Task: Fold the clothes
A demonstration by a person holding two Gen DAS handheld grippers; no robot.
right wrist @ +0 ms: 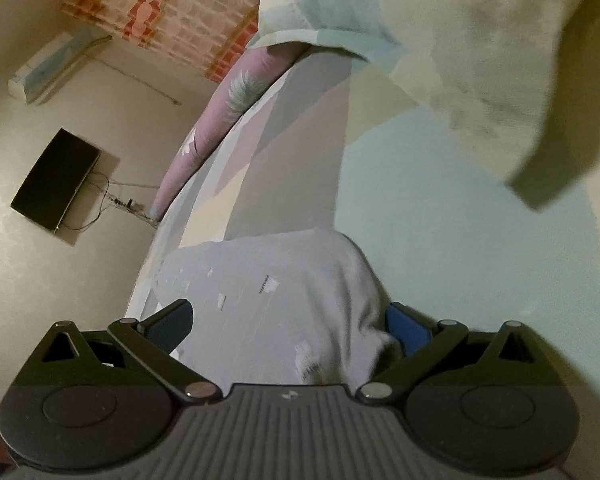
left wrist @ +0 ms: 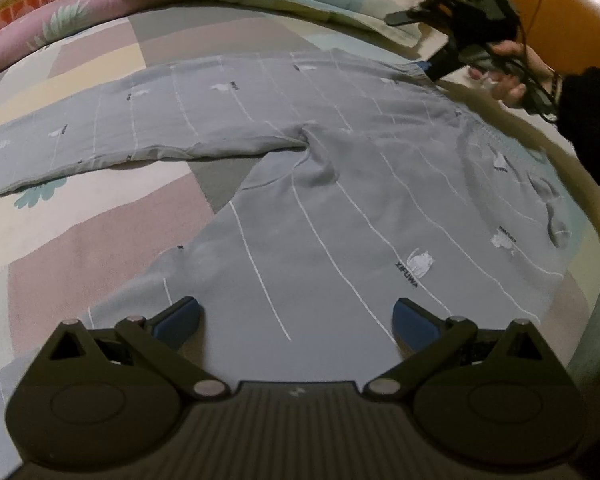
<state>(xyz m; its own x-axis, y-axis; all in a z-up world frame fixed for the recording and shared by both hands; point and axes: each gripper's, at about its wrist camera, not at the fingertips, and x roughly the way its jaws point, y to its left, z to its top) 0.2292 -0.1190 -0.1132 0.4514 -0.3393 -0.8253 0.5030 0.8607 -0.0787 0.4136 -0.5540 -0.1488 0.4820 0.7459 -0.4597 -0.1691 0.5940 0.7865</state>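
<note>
Your left gripper (left wrist: 296, 320) hovers released above the grey pyjama trousers (left wrist: 320, 200) spread on the bed (left wrist: 80, 232); your right gripper (right wrist: 288, 320) is released around their waistband.

"XIFUWA" is printed in dark letters beside a white cat motif (left wrist: 420, 263) on the grey pyjama trousers (left wrist: 320, 216), ahead of the left fingers; the repeats farther off are too blurred to read.

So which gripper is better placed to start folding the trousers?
Right, probably. The right gripper already has the trousers' waistband corner between its open jaws. The left gripper hovers open over the near leg, with flat cloth and no edge between its jaws.
</note>
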